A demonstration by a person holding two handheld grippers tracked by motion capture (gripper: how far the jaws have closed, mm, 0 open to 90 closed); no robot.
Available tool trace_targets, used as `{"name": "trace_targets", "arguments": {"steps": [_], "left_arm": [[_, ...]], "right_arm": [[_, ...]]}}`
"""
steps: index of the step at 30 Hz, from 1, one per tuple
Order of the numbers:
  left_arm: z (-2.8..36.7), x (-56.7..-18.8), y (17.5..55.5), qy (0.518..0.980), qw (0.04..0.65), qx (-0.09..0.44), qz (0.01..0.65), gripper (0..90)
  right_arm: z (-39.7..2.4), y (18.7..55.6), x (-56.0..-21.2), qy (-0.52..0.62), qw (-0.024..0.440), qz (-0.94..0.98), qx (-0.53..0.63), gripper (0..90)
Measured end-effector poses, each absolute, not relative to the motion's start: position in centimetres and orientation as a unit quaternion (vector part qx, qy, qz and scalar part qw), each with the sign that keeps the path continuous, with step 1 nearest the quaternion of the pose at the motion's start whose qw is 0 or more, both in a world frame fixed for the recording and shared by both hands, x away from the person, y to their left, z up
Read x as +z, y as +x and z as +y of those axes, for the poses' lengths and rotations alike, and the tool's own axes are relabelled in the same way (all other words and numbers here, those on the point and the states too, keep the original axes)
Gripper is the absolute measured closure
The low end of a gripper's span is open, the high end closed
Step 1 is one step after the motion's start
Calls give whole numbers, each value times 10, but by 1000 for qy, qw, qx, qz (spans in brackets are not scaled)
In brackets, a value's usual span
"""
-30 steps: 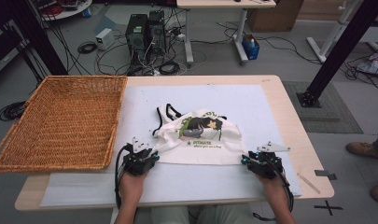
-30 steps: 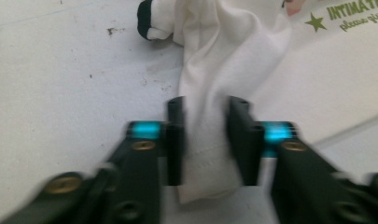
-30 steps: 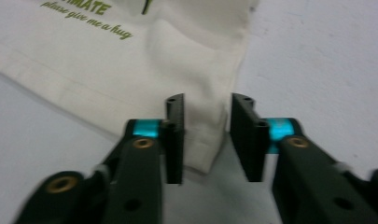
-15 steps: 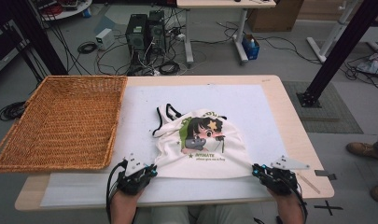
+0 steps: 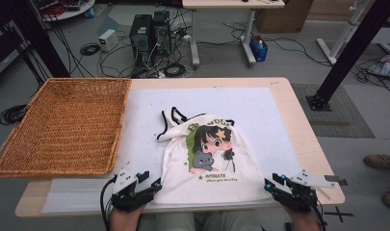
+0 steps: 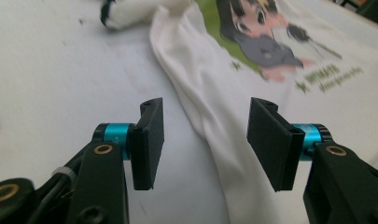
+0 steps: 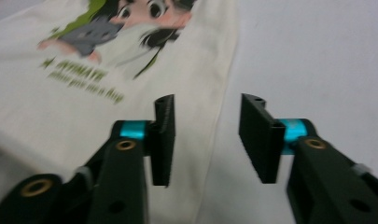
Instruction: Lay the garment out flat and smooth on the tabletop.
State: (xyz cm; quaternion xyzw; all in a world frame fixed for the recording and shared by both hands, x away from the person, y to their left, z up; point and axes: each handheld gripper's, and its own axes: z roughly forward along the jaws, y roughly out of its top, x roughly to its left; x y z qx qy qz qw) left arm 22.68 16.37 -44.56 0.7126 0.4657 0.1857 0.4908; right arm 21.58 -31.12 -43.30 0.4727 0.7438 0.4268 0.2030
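Two claws, left claw (image 5: 156,184) and right claw (image 5: 268,184), have just been opening and gape empty astride the bottom corners of the white cartoon-print tank top (image 5: 209,163), spread flat on the table (image 5: 298,125) beside a wicker basket (image 5: 62,125).

shirt (image 6: 289,60) print text too blurred to read.

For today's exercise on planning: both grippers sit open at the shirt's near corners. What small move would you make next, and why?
Probably draw both grippers back clear of the shirt. The left gripper and right gripper have just been opening, their jaws apart over the hem without pressing it, and the shirt lies spread flat on the table.
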Motion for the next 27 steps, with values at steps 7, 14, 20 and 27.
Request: {"name": "trace_targets", "arguments": {"steps": [7, 14, 20, 27], "left_arm": [[139, -438, 285, 748, 448, 164, 462, 456], [117, -451, 289, 765, 402, 165, 476, 753], [123, -450, 277, 767, 405, 145, 475, 869], [135, -453, 236, 763, 455, 123, 443, 869]], "right_arm": [[-286, 281, -440, 499, 186, 758, 377, 529], [-278, 287, -449, 480, 198, 781, 348, 829], [-279, 280, -448, 473, 195, 785, 349, 887], [-291, 243, -446, 464, 186, 779, 379, 886]]}}
